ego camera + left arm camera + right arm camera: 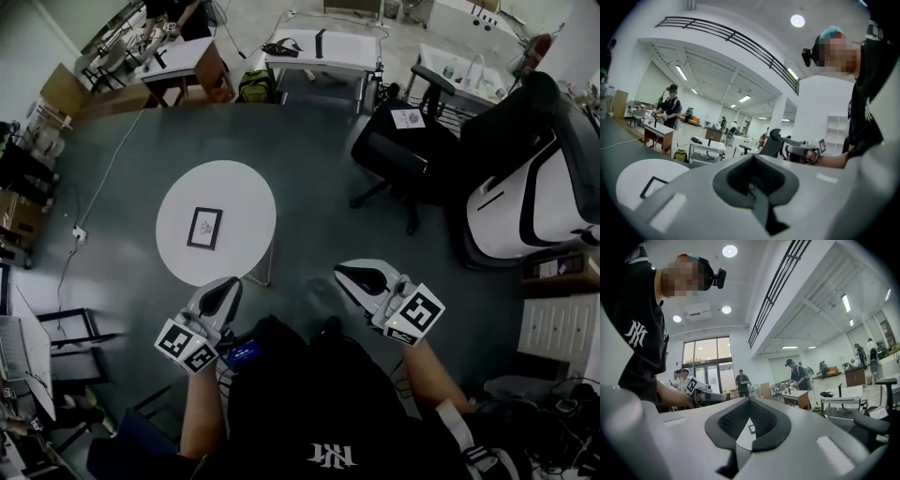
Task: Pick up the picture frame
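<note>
Black shirt [300, 412] and two bare forearms fill the bottom of the head view, and each hand holds a gripper out toward the round white table [178, 202].

The left gripper [228, 286] has its tip just at the near edge of the table. In its own view the jaws are pressed together with nothing between them [754, 187], and the table shows low on the left.

The right gripper [349, 275] is off to the right of the table, over the grey floor [309, 178]. Its jaws are likewise closed and empty [745, 432].

The picture frame [204, 228] lies flat near the middle of the table: a small dark-edged rectangle with a pale print inside. Neither gripper touches it. It also shows in the left gripper view [654, 186], lying on the table top.

To the right of the table, well apart from it, stands a black office chair [403, 155]. Beyond the table, on the far side, is a white desk [323, 47] with a green bag [255, 86] on the floor beside it. A pale cable [103, 178] runs across the floor to the left of the table.
</note>
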The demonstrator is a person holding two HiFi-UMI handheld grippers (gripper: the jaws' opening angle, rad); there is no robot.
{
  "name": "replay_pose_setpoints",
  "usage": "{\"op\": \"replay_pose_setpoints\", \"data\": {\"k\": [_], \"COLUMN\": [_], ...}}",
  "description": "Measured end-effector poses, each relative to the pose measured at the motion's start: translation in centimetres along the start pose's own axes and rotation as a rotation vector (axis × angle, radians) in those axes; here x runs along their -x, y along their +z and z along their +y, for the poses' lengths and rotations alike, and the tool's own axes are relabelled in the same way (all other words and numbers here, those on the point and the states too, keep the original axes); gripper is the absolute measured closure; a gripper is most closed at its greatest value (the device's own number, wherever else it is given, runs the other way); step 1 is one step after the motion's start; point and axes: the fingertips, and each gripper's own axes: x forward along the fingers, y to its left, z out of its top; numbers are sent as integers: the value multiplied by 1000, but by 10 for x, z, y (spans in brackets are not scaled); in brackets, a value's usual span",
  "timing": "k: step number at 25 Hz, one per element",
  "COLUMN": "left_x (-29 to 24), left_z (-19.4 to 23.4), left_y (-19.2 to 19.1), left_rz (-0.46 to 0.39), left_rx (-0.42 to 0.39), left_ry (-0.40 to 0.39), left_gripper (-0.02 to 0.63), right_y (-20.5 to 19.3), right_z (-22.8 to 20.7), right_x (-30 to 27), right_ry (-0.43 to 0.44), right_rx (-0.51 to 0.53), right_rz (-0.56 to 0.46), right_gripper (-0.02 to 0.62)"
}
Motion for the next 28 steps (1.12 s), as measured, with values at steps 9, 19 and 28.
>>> {"op": "replay_pose_setpoints", "data": {"k": [9, 19, 28], "left_x": [0, -19, -21], "left_z": [38, 146, 239], "left_y": [1, 21, 65], "left_rz": [-52, -202, -316], "left_rx": [51, 151, 204], "left_ry": [131, 217, 273], "left_gripper": [603, 603, 603], "right_y": [-4, 18, 55], "right_z": [-29, -91, -120], "right_x": [-48, -120, -238], "right_ry": [131, 159, 259], "right_rx": [-11, 24, 96], "right_rz": [60, 156, 190], "right_gripper": [597, 597, 597]}}
